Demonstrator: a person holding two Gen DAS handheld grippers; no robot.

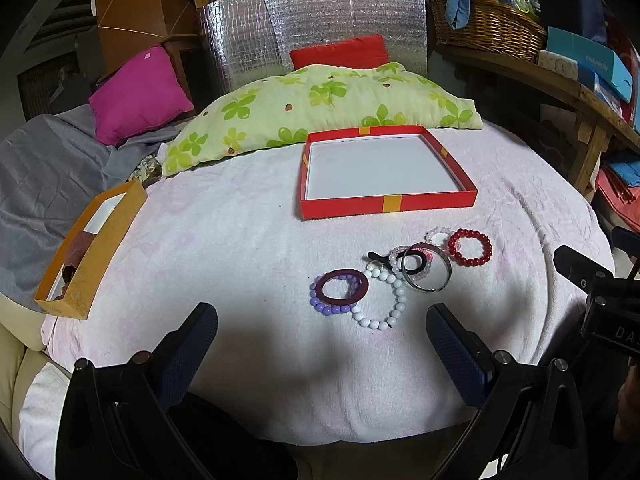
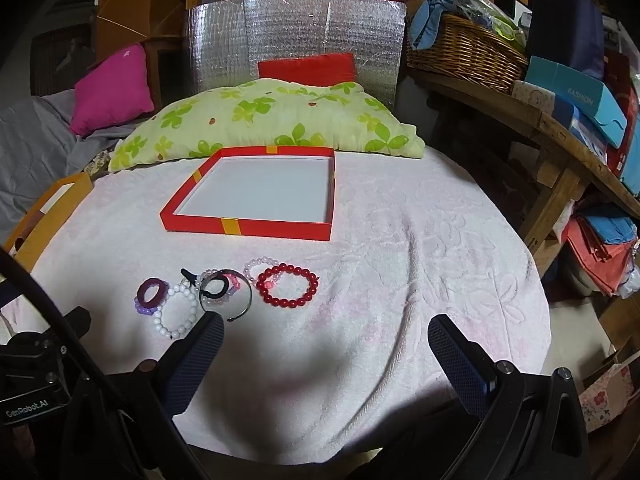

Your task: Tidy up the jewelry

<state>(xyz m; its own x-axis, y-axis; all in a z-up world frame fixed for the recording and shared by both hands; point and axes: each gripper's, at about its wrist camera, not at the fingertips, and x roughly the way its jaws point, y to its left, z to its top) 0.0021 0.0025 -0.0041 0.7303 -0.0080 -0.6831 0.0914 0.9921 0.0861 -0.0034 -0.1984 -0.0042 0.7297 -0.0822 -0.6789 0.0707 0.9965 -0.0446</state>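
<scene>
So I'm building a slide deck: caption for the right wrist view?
Open right gripper hovers over a pink towel, bracelets clustered before an empty red tray.

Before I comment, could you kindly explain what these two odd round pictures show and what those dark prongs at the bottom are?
Each picture comes from a fisheye camera on a hand-held gripper, one per hand. The prongs are the fingers of the left gripper and the right gripper; both are open and hold nothing. On the white towel lie a red bead bracelet, a white bead bracelet, a purple ring and a metal bangle, grouped together. Behind them sits an empty red tray.
</scene>
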